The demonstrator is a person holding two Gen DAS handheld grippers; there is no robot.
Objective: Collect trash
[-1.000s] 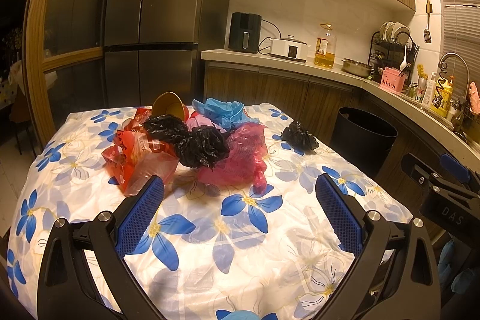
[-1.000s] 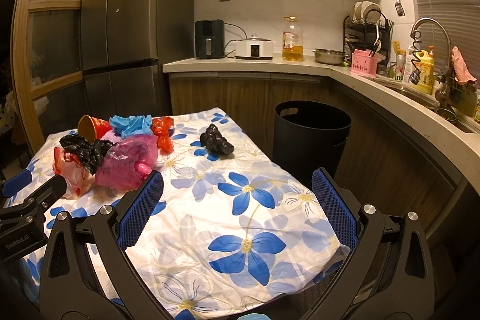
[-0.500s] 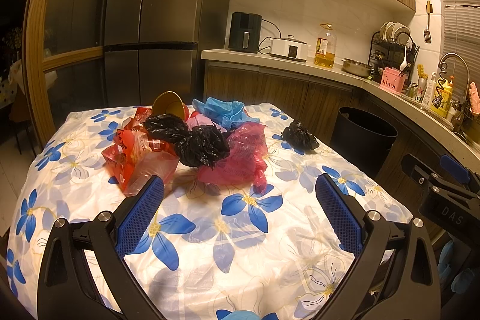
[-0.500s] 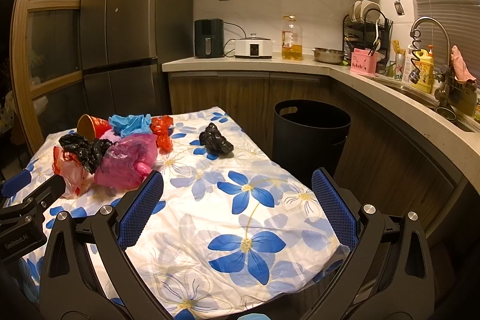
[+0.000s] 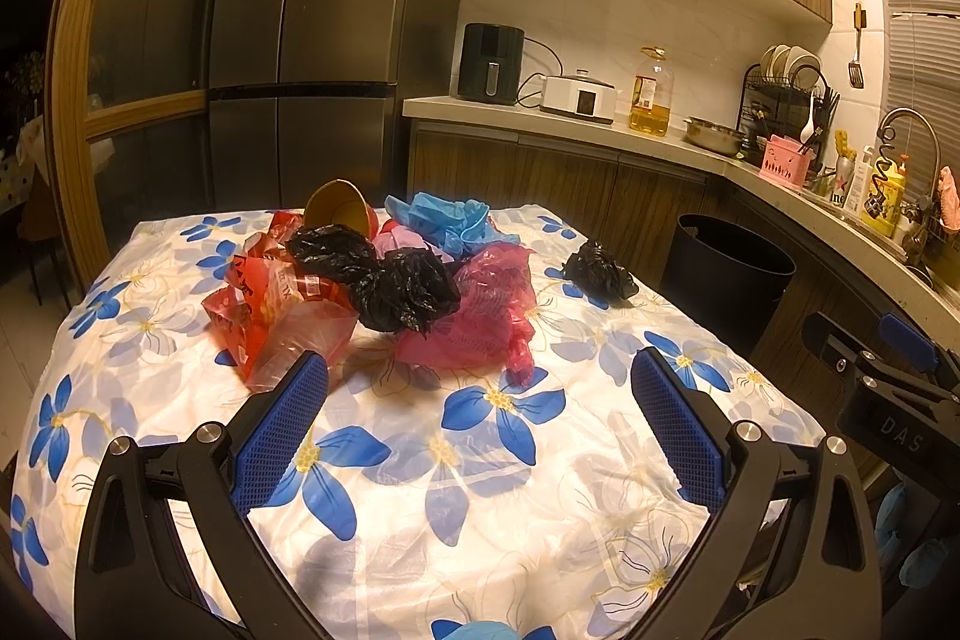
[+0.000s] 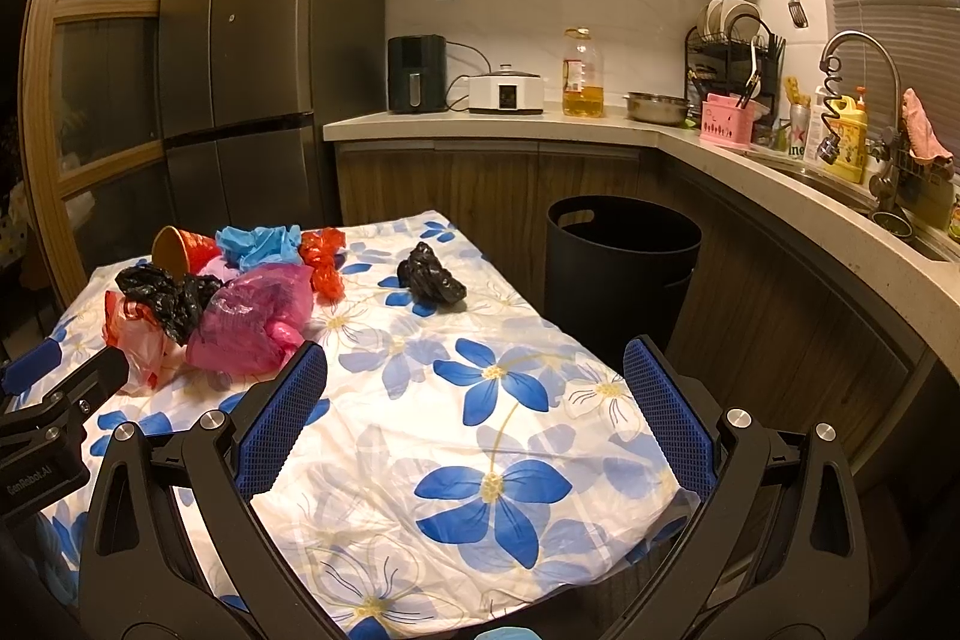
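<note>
Kitchen desk point(image 5: 180, 340), floral cloth: heaped plastic bags point(image 5: 384, 292) at far end, lone black bag point(image 5: 597, 271) nearer the bin point(image 6: 621, 256); left gripper point(image 5: 480, 382) and right gripper point(image 6: 474, 373) both spread, empty.

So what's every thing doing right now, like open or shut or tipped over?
left gripper: open, holding nothing
right gripper: open, holding nothing
paper cup: tipped on its side
lone black bag: crumpled, apart from the pile
pink bag: crumpled, in the pile
trash bin: open, no lid
</note>
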